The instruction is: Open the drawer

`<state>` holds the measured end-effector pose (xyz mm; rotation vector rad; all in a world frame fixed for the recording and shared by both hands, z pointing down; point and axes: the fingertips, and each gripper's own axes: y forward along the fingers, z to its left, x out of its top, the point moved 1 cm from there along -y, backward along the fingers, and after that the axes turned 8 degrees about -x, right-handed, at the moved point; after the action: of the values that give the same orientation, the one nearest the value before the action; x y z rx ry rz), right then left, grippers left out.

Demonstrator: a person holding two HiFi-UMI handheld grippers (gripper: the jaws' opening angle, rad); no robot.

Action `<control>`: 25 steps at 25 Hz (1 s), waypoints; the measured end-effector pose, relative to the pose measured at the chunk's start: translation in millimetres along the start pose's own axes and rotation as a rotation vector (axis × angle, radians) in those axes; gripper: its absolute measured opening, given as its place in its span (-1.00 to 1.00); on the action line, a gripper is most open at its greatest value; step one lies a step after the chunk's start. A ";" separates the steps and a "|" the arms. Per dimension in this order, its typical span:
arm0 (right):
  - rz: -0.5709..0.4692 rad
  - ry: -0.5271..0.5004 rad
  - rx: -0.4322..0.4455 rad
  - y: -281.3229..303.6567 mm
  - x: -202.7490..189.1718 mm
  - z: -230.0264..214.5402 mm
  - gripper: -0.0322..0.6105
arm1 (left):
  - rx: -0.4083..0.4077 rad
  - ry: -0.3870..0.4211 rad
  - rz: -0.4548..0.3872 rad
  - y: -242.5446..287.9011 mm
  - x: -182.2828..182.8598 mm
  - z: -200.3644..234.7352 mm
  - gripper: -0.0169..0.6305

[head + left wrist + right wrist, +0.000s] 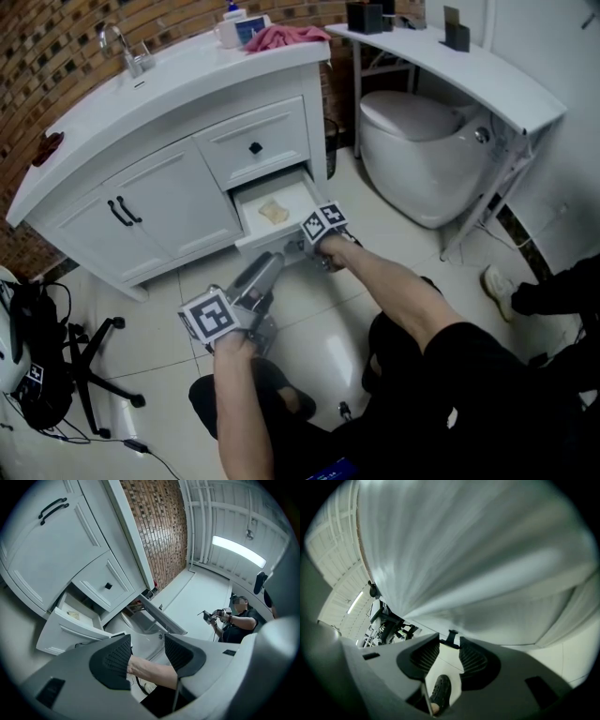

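Lower white rectangular drawer (265, 243) of the white vanity cabinet (159, 202), centre of the head view, stands pulled out toward the lower edge of the frame. Its long axis runs left to right across the cabinet face, and a pale yellowish object (274, 213) lies inside. Right gripper (296, 247) sits against the drawer front, jaws clamped on the small black knob (451, 634), which it hides in the head view. Left gripper (273, 262), lower left and clear of the drawer, has its jaws spread and holds nothing.
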<state>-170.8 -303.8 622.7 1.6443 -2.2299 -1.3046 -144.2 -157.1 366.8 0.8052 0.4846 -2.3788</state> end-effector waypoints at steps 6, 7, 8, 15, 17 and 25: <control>-0.004 -0.002 -0.010 -1.1 -2.4 1.6 -0.43 | 0.005 0.006 -0.002 -4.8 -2.3 -4.4 -0.27; -0.006 -0.001 -0.012 -1.0 -2.3 1.5 -0.43 | 0.007 0.006 -0.003 -5.7 -2.8 -4.9 -0.27; -0.007 -0.001 -0.014 -0.7 -2.3 1.1 -0.43 | 0.008 0.006 -0.005 -6.6 -3.5 -5.3 -0.27; -0.019 0.022 -0.036 -1.8 -2.6 -0.3 -0.42 | 0.018 0.012 -0.011 -14.3 -4.4 -8.3 -0.27; -0.015 0.031 -0.049 -3.7 -3.0 -1.4 -0.40 | 0.012 0.014 -0.014 -14.7 -4.1 -10.4 -0.27; -0.016 0.094 -0.019 -26.1 -3.8 1.0 -0.49 | 0.003 0.032 -0.014 -17.0 -1.5 -16.3 -0.27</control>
<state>-150.2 -301.7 606.2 1.6842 -2.1489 -1.2207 -146.7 -135.4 358.0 0.8448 0.5015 -2.3835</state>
